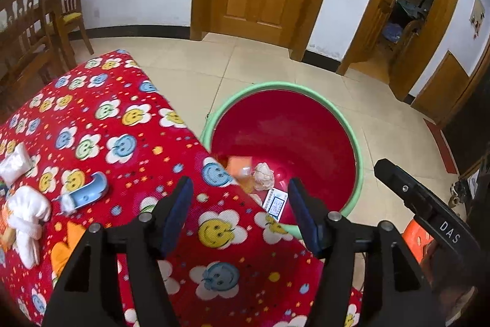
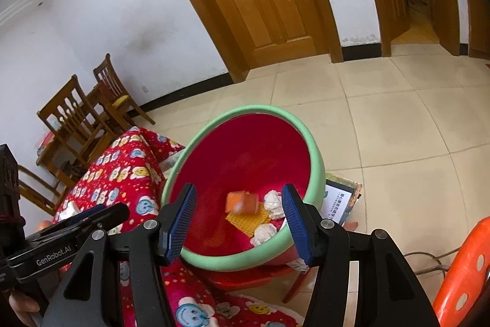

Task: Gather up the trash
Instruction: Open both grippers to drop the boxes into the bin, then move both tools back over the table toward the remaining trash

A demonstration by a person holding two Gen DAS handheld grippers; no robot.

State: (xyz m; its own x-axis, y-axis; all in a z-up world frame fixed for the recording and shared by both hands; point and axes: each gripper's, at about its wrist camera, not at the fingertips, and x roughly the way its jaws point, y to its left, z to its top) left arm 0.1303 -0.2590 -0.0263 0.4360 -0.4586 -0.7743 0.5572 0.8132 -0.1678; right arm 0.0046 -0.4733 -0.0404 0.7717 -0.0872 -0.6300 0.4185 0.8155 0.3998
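Left gripper point(image 1: 240, 212) empty, spread over the table point(image 1: 128, 124) edge; return for wrappers point(image 1: 84, 196), releasing above the basin point(image 1: 356, 161).

One basin point(image 2: 214, 261) holds two paper wads point(image 2: 273, 203) (possibly more hidden), one orange packet point(image 2: 242, 202); two chairs point(image 2: 76, 118) far left.

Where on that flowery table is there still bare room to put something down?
The far half of the table is bare, up to its far corner near the chairs. The near left edge is crowded: white wads, a blue tube.
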